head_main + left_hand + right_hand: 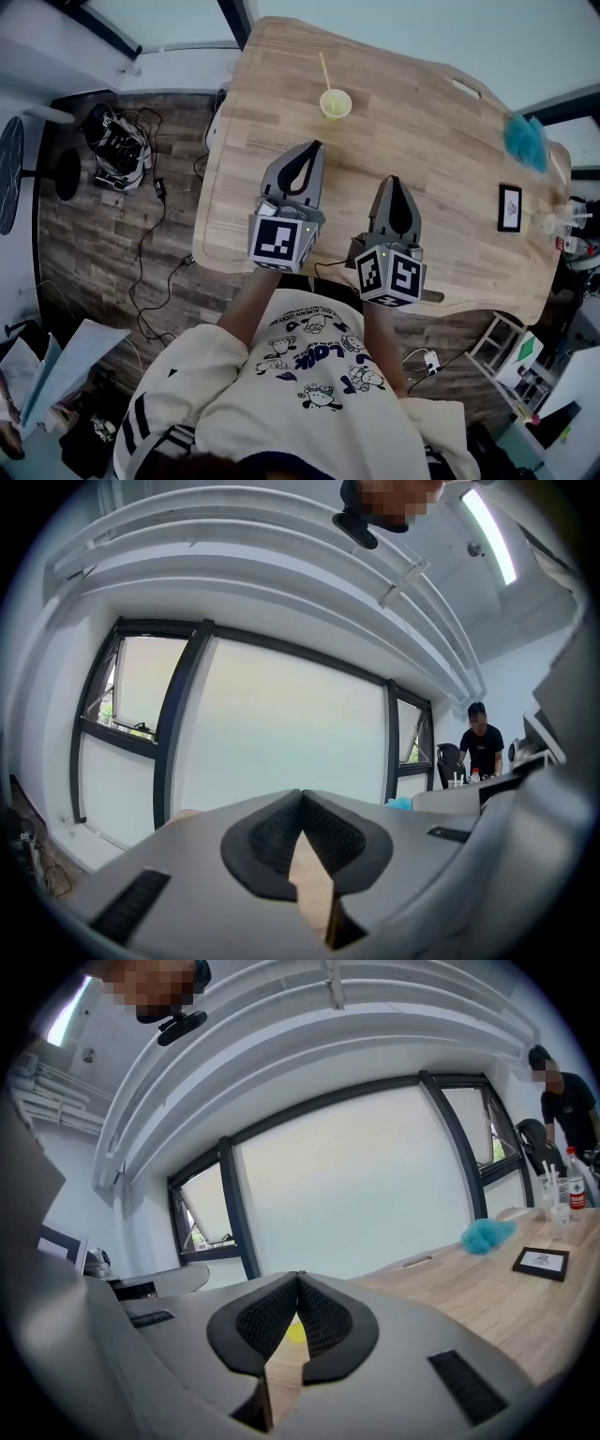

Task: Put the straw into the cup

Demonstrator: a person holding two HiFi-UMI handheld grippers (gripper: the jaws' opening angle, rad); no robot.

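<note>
A small yellow cup (336, 103) stands on the wooden table (422, 141) toward its far side, with a yellow straw (324, 70) leaning out of it away from me. My left gripper (315, 145) hovers just short of the cup, shut and empty. My right gripper (392, 181) is to the right and nearer to me, also shut and empty. In the right gripper view a bit of the yellow cup (294, 1332) shows through the gap behind the closed tips (299, 1276). The left gripper view shows only closed tips (302, 794) and table wood.
A blue fluffy thing (525, 141) and a small black-framed card (510, 207) lie on the table's right side. Bottles and cups (567, 225) crowd the right edge. Cables and a bag (117, 141) sit on the floor to the left. A person (481, 744) stands far off.
</note>
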